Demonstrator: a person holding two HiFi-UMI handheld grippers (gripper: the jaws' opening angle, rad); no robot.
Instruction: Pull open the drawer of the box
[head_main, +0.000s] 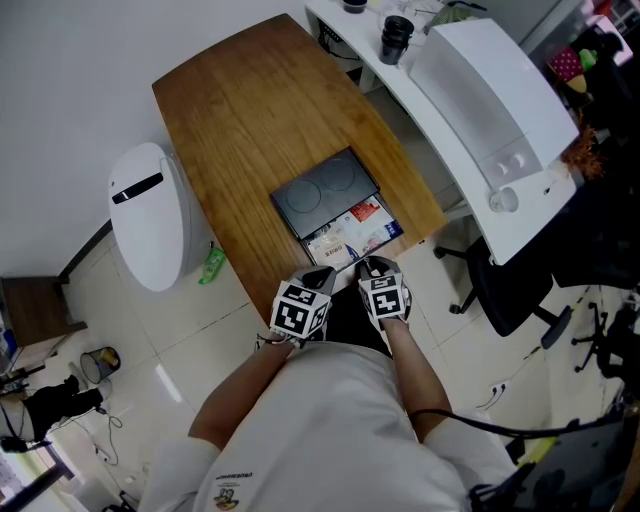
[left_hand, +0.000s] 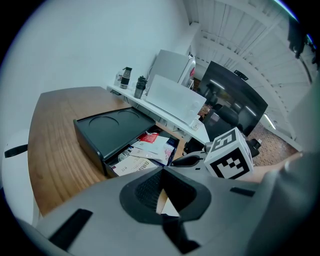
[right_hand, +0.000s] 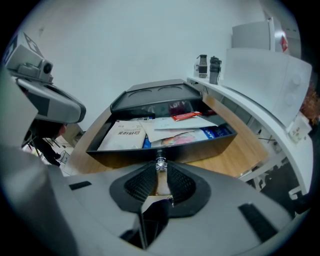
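A black box (head_main: 325, 193) sits on the wooden table (head_main: 250, 110), near its front edge. Its drawer (head_main: 352, 238) stands pulled out toward me, full of papers and packets (right_hand: 150, 131). In the right gripper view the drawer's small metal knob (right_hand: 160, 164) sits between the jaw tips. My right gripper (head_main: 372, 266) is shut on that knob at the drawer's front wall (right_hand: 165, 151). Beside it, just left of the drawer at the table's edge, my left gripper (head_main: 320, 276) is shut on nothing. The left gripper view shows the box (left_hand: 112, 127) from the side.
A white desk (head_main: 440, 150) runs along the right, carrying a large white machine (head_main: 490, 100) and black cups (head_main: 397, 38). A black office chair (head_main: 510, 290) stands beyond the table's right corner. A white rounded appliance (head_main: 150, 215) and a green bottle (head_main: 212, 265) are on the floor at left.
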